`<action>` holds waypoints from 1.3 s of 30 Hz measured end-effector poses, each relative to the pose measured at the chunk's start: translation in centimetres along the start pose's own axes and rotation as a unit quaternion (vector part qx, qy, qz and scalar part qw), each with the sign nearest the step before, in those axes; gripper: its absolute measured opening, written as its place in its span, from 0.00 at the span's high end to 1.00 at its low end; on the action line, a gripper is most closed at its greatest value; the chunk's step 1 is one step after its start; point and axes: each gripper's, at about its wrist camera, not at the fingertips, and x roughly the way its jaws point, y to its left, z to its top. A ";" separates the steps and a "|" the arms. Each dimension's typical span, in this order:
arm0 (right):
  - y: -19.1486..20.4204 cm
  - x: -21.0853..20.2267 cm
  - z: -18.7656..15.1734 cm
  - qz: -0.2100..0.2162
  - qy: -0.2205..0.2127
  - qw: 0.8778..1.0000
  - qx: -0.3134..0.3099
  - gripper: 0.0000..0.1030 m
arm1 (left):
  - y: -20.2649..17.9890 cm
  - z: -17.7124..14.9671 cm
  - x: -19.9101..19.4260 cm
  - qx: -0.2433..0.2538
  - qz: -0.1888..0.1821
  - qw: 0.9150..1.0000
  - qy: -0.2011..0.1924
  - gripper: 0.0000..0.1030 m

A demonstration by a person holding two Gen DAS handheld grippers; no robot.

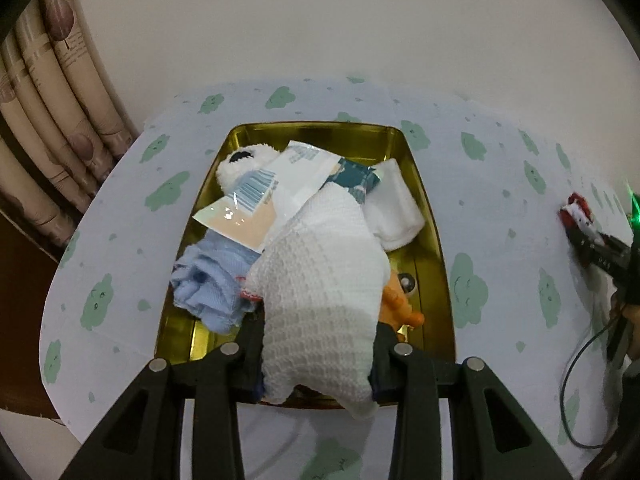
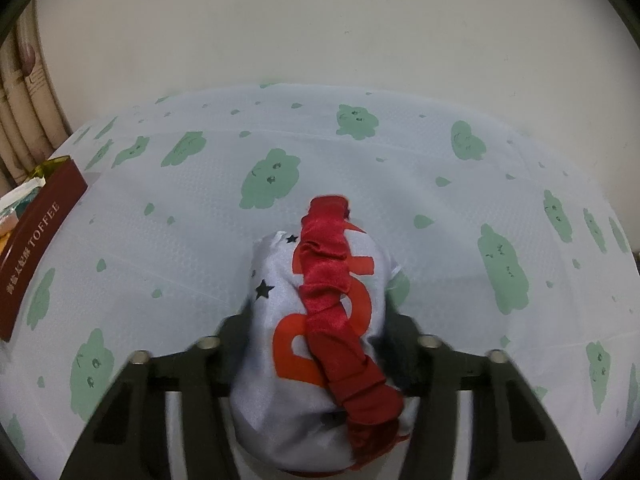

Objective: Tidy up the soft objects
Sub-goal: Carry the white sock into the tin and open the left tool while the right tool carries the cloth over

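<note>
A gold tin (image 1: 312, 126) stands on the cloud-print tablecloth (image 1: 472, 292). It holds a white plush (image 1: 244, 160), a blue cloth (image 1: 208, 284), a plastic packet (image 1: 280, 188), a folded white cloth (image 1: 396, 208) and an orange toy (image 1: 396, 300). My left gripper (image 1: 318, 328) is over the tin's near end, shut on a white waffle cloth (image 1: 320, 256) that drapes across the contents. My right gripper (image 2: 316, 320) sits low over the tablecloth to the tin's right. It is shut on a white satin piece (image 2: 276, 280) with orange letters and a red ruffle (image 2: 328, 272).
In the right wrist view the tin's dark red side (image 2: 36, 248), marked TOFFEE, stands at the far left. A patterned curtain (image 1: 60, 100) hangs beyond the table's left edge. A dark cable (image 1: 572, 380) loops on the table at the right. A pale wall lies behind.
</note>
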 end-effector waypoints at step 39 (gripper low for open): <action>29.8 -0.6 9.8 0.189 0.038 0.966 -0.171 0.59 | 3.0 -0.3 -3.0 -0.028 -0.095 0.993 -0.062 0.29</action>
